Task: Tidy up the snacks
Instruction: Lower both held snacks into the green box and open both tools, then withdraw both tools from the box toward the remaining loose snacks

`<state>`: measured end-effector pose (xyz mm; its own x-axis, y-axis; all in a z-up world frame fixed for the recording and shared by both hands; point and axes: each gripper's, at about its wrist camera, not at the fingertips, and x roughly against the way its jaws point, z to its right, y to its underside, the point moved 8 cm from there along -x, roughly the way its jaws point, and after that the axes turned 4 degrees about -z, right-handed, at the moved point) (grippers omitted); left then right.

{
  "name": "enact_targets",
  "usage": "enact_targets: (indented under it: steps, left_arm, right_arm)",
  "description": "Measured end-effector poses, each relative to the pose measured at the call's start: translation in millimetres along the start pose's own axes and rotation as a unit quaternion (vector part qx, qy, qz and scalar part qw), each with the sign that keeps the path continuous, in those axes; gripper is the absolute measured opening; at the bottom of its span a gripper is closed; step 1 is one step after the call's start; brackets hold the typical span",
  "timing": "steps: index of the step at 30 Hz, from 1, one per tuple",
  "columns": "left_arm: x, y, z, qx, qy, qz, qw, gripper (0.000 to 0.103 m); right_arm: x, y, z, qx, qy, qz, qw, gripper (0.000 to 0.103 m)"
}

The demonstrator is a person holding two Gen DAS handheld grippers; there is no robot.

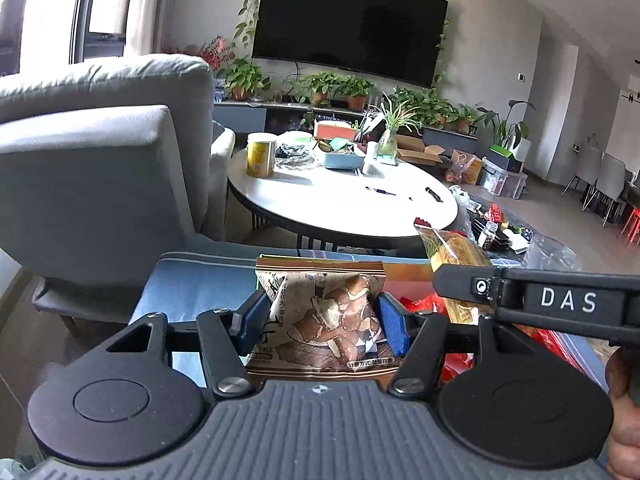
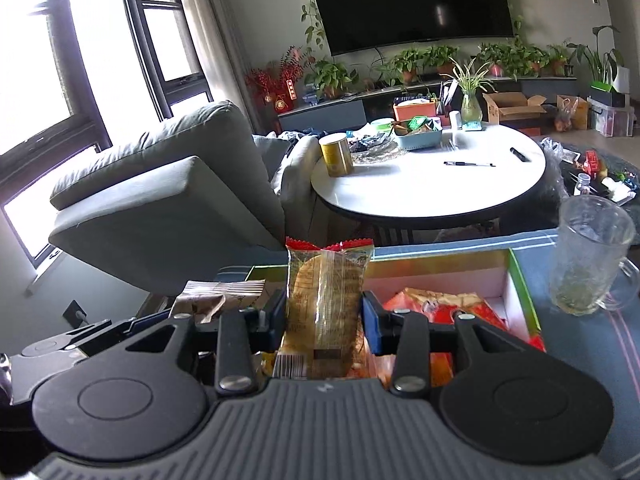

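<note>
Left gripper [image 1: 320,320]: its two blue pads press on the sides of a brown snack bag [image 1: 324,312] with a mushroom picture; the jaws are closed on it, with a medium gap, in the lower centre of the left wrist view.
Right gripper [image 2: 324,320]: the jaws stand wide and grip a clear biscuit packet [image 2: 326,304] with red crimped ends, held upright in the lower centre of the right wrist view.
Box [image 2: 516,280]: an open box with a green rim and a white inner wall lies behind the right gripper, at the centre right; red and orange snack packs [image 2: 436,304] lie inside it.
Cloth [image 1: 188,284]: a blue striped cloth lies under the box.
Glass mug [image 2: 588,256]: it stands upright on the cloth, just right of the box.
Round table [image 1: 340,200]: white, well behind, in the middle of the frame, with a yellow can [image 1: 261,158] on its left part.
Sofa [image 1: 100,152]: grey, at the left.
</note>
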<state>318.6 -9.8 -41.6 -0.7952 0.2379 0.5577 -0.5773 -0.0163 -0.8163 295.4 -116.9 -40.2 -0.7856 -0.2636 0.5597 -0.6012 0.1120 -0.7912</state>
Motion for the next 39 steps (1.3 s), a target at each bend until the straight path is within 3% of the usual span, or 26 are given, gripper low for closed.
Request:
enact_targets:
  steps: [10,16,29,39]
  left_arm:
    - [-34,3,-1,0.005,0.01,-0.019,0.9998,0.058]
    - [-30,1,-7,0.018,0.0,-0.013,0.9998,0.064]
    - [35,14,-10,0.03,-0.015,0.015,0.9993,0.068]
    - [85,74,3,0.03,-0.005,-0.006,0.9995,0.068]
  right_arm:
    - [-30,0,4,0.0,-0.004,-0.011,1.0,0.084]
    - [-27,0,11,-0.013,0.001,-0.007,1.0,0.084]
    - [18,13,28,-0.033,0.008,-0.002,0.999,0.084]
    - [66,53,30,-0.026,0.006,-0.017,0.999,0.084]
